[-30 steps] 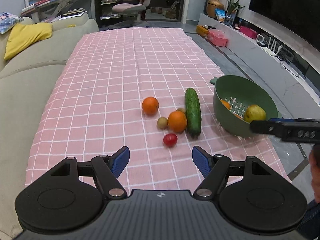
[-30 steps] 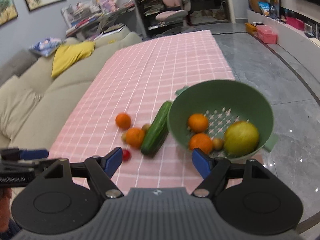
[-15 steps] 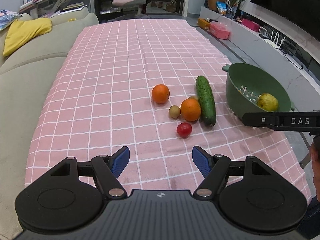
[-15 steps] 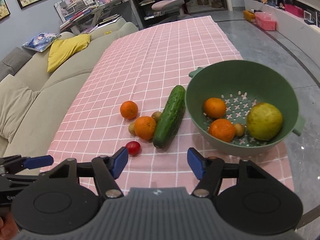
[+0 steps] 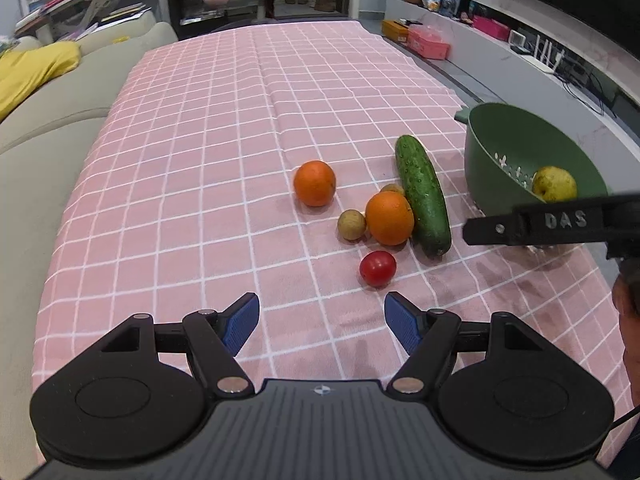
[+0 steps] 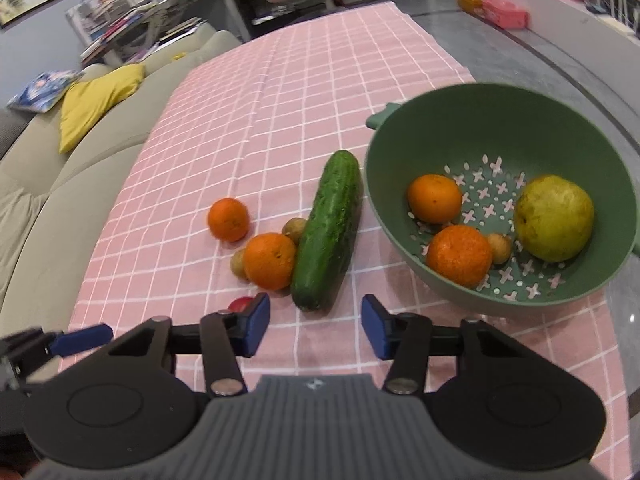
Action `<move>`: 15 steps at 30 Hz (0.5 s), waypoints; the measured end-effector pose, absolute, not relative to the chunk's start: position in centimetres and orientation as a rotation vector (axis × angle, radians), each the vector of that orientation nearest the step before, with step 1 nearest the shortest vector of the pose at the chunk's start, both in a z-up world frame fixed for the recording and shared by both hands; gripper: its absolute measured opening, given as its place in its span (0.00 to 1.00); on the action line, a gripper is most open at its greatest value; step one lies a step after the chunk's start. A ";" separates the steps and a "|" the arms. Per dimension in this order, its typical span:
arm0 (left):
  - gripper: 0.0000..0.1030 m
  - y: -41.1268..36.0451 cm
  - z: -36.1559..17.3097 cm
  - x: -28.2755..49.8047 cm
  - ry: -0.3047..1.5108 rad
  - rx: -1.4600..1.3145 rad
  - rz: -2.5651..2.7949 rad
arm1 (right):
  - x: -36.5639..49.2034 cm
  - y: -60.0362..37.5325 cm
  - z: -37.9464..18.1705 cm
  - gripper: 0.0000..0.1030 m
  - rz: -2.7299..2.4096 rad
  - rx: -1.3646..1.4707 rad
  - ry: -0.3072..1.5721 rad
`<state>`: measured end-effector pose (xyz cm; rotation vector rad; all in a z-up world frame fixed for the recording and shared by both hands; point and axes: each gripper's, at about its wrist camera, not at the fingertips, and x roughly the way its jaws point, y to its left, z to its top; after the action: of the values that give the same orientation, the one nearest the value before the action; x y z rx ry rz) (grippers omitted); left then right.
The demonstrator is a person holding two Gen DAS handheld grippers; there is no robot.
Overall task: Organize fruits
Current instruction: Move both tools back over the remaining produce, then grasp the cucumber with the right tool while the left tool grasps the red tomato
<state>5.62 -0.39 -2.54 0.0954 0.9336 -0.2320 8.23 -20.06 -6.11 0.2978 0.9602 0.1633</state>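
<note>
Since both grippers are spread wide with nothing in them, nothing's committed yet. The right gripper [image 6: 315,328] has the cucumber [image 6: 327,232] just ahead of its tips, and the green colander [image 6: 500,120] ahead to its right already holds some fruit. Trouble is the cucumber's touching an orange [image 6: 269,261], so a sloppy grab could send that rolling. The left gripper [image 5: 322,322] has the tomato [image 5: 377,268] close in front; squeeze too hard and it'll probably squish or squirt away.
</note>
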 end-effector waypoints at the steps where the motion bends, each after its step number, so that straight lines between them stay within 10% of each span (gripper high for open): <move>1: 0.82 -0.6 -2.9 5.9 0.934 0.100 -0.241 | 8.5 -20.0 -6.4 0.42 0.153 0.313 0.966; 15: 0.64 -4.1 -5.4 9.9 0.976 0.228 -0.370 | 13.5 -18.8 -9.7 0.35 0.123 0.340 1.082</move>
<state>9.88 -4.08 -5.44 0.2277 0.9760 -0.3704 13.50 -18.83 -9.70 0.3400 1.0819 0.1225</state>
